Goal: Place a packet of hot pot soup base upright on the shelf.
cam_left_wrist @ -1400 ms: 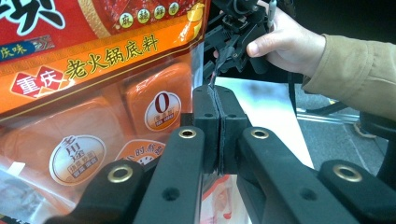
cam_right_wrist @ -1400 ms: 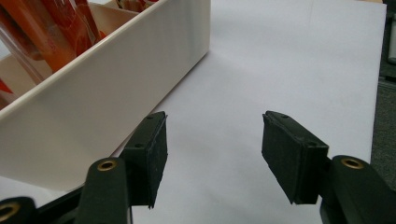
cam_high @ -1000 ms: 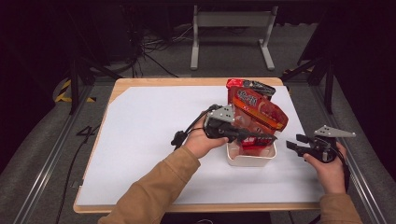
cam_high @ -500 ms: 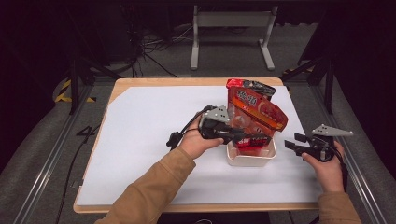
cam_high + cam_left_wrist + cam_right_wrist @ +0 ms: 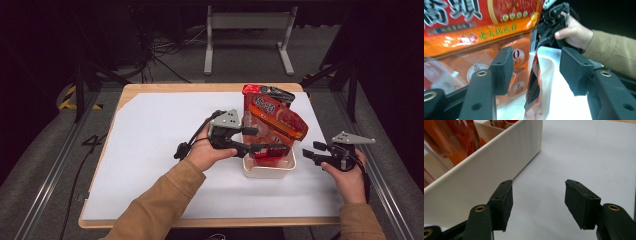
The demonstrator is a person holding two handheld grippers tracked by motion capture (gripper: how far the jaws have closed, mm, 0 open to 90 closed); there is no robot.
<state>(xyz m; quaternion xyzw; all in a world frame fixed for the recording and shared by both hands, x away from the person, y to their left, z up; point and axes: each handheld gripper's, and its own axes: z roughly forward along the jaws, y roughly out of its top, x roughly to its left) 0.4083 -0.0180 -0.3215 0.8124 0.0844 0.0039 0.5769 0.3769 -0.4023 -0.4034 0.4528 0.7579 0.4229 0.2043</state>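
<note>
The red-and-orange printed plastic food pouches [image 5: 272, 125] stood upright and leaning in a small white rectangular plastic bin [image 5: 269, 169] on the white-covered bench [image 5: 150, 150]. The left claw [image 5: 267, 140] had just been opening; its pads stood either side of a thin pouch edge [image 5: 534, 85] without pressing it, so the pouch was released. The right claw [image 5: 308, 151] hung unclenched and empty just beside the bin's right wall [image 5: 486, 170].

Risks noted: the tall pouches overhung the shallow bin and could topple outward once unsupported. Withdrawing the left claw carelessly might snag the pouch edge and drag it out, or tip the light bin.
</note>
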